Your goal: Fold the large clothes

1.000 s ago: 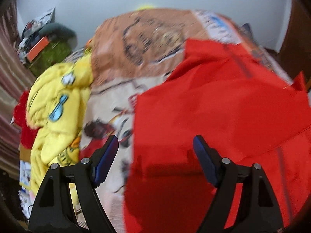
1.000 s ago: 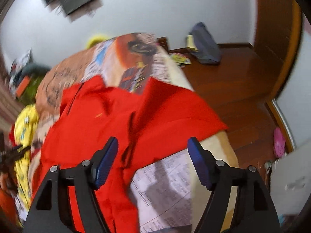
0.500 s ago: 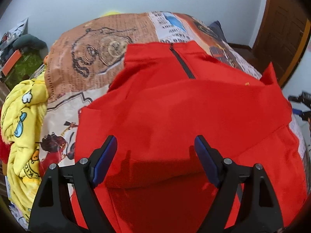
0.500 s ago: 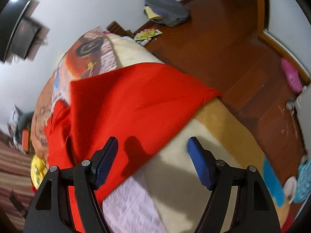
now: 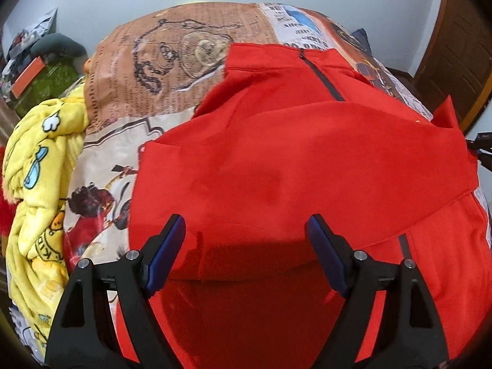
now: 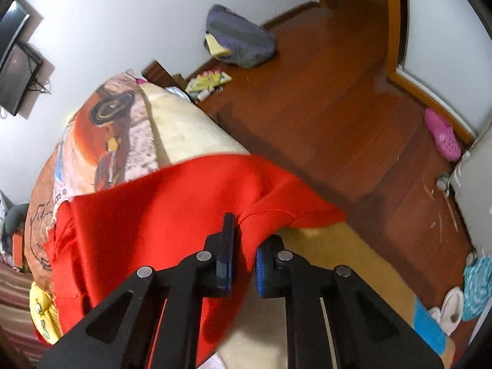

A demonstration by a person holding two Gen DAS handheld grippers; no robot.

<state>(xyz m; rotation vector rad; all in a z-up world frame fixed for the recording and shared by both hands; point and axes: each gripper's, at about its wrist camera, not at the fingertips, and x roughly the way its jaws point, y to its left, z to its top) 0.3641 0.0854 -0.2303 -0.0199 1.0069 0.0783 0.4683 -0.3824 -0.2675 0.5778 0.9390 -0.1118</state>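
Observation:
A large red garment with a dark zipper at its neck lies spread on the printed bedspread, one flap folded across its middle. My left gripper hovers open over the near part of the garment, holding nothing. In the right wrist view the red garment drapes over the bed's right edge, and my right gripper is shut on a pinched fold of its edge near a sleeve end.
A yellow cartoon blanket is bunched along the bed's left side. Clutter sits at the far left by the wall. On the wooden floor right of the bed lie a grey bag, papers and a pink shoe.
My right gripper has closed on the red garment's edge at the bed's right side. My left gripper stayed open and shifted slightly over the garment.

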